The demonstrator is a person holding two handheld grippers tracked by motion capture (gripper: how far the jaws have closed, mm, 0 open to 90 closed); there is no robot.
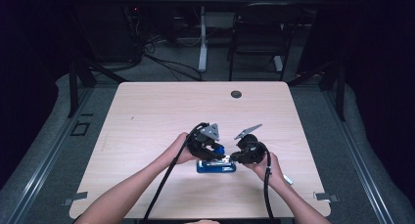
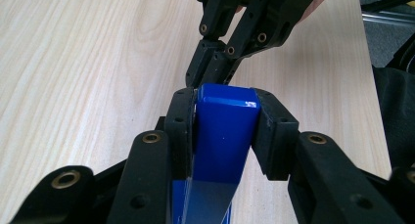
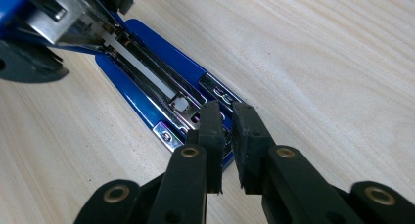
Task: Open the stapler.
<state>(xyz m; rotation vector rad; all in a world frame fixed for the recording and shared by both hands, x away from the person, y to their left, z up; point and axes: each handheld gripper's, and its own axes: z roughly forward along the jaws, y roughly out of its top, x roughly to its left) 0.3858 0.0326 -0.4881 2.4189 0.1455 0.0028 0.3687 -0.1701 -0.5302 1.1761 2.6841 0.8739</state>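
Note:
A blue stapler [image 1: 216, 166] lies open on the wooden table [image 1: 147, 116], near its front edge. My left gripper [image 2: 225, 111] is shut on the stapler's blue top cover [image 2: 222, 136] and holds it tilted up off the base. The open metal staple channel [image 3: 142, 72] and blue base [image 3: 161, 57] run away from my right gripper [image 3: 228, 117]. That gripper's jaws stand nearly together at the front end of the channel, with only a thin gap and nothing seen between them. In the high view the left gripper [image 1: 219, 149] and right gripper [image 1: 231, 158] meet over the stapler.
A round grommet hole [image 1: 236, 94] sits near the table's far edge. A small white object [image 1: 288, 179] lies by the right hand. Beyond the table stand a black chair [image 1: 259, 33] and a white desk leg [image 1: 202, 38], with cables on the floor.

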